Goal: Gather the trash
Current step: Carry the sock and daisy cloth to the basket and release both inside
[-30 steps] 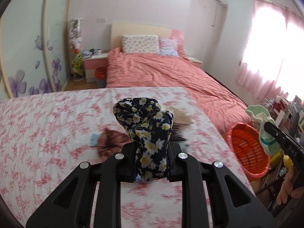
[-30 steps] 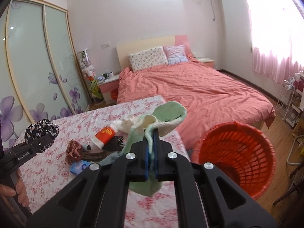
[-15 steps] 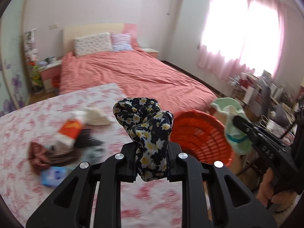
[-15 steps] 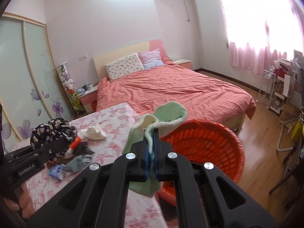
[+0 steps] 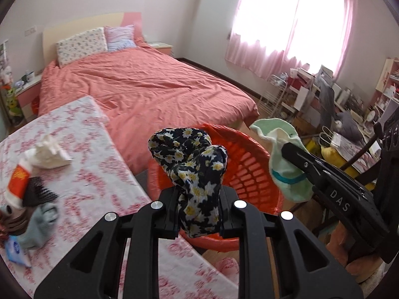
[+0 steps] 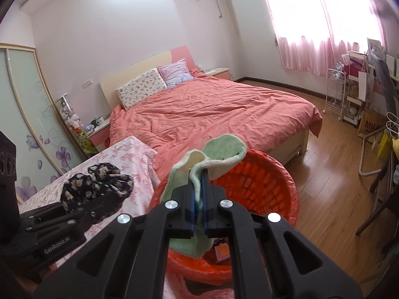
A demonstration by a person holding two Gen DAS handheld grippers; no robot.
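My left gripper (image 5: pixel 199 199) is shut on a dark floral cloth scrunchie (image 5: pixel 192 164), held over the near rim of the orange basket (image 5: pixel 249 174). My right gripper (image 6: pixel 198 194) is shut on a pale green sock (image 6: pixel 222 154), which hangs above the same orange basket (image 6: pixel 261 184). From the left wrist view the right gripper (image 5: pixel 294 157) and its green sock (image 5: pixel 284 149) hover at the basket's right side. In the right wrist view the left gripper (image 6: pixel 99 199) with the floral scrunchie (image 6: pixel 97 184) sits at the left, over the table edge.
A table with a pink floral cloth (image 5: pixel 94 179) carries a crumpled tissue (image 5: pixel 49 154), a tube (image 5: pixel 20 177), a black comb (image 5: pixel 37 194), a grey sock (image 5: pixel 40 221) and a blue packet (image 5: pixel 15 249). A bed (image 6: pixel 212 114) lies behind. Cluttered shelves (image 5: pixel 336 104) stand right.
Both grippers swung right from over the table to over the orange basket, still holding the scrunchie and the green sock. The table items slid to the left of the views.
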